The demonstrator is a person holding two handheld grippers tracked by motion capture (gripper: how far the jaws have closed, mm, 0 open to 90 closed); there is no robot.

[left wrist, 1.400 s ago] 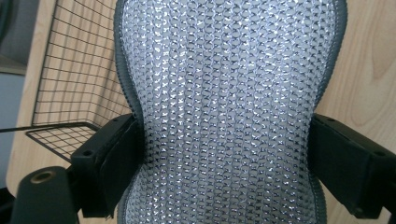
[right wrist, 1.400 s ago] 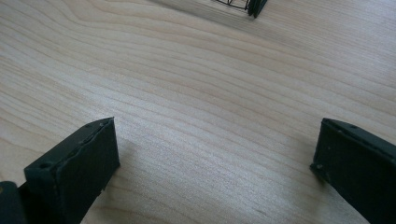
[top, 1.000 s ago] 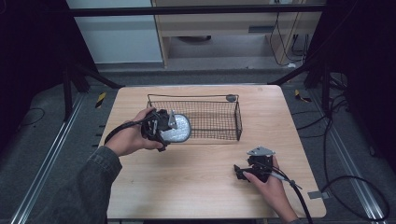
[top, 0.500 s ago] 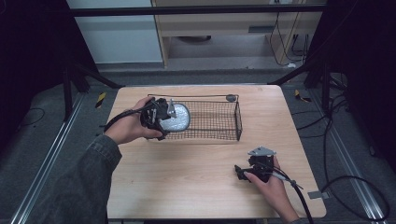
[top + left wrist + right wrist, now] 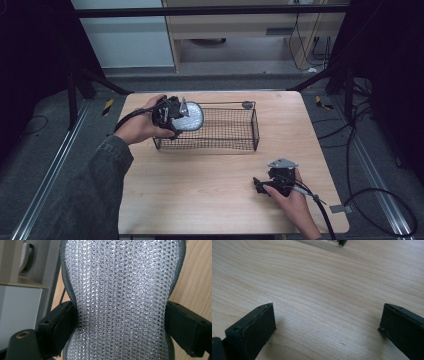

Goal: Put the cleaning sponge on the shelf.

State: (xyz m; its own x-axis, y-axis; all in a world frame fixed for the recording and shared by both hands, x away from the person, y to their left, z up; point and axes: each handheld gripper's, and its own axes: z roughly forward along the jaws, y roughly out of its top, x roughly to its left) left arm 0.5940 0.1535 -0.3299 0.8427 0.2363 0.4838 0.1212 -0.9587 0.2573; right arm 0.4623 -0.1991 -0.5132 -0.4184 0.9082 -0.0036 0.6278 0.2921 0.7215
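Observation:
A silvery mesh scouring pad (image 5: 194,117) with a grey edge is clamped at its narrow waist by my left gripper (image 5: 181,114). It hangs over the left end of a black wire basket (image 5: 256,131) on the far half of the wooden table (image 5: 200,195). In the left gripper view the pad (image 5: 122,290) stands tall, and a black jaw presses on each side of it. My right gripper (image 5: 258,186) rests low at the table's front right, open. Bare wood (image 5: 312,277) lies between its two fingers (image 5: 252,332).
A small dark round object (image 5: 247,104) sits at the basket's far right corner. A corner of the basket (image 5: 342,242) shows at the top of the right gripper view. Cables trail from both grippers. Dark floor, metal frame legs and rails surround the table.
My left gripper has carried the pad away from the person, from in front of the basket's left end to over its left rim. The right gripper has stayed still.

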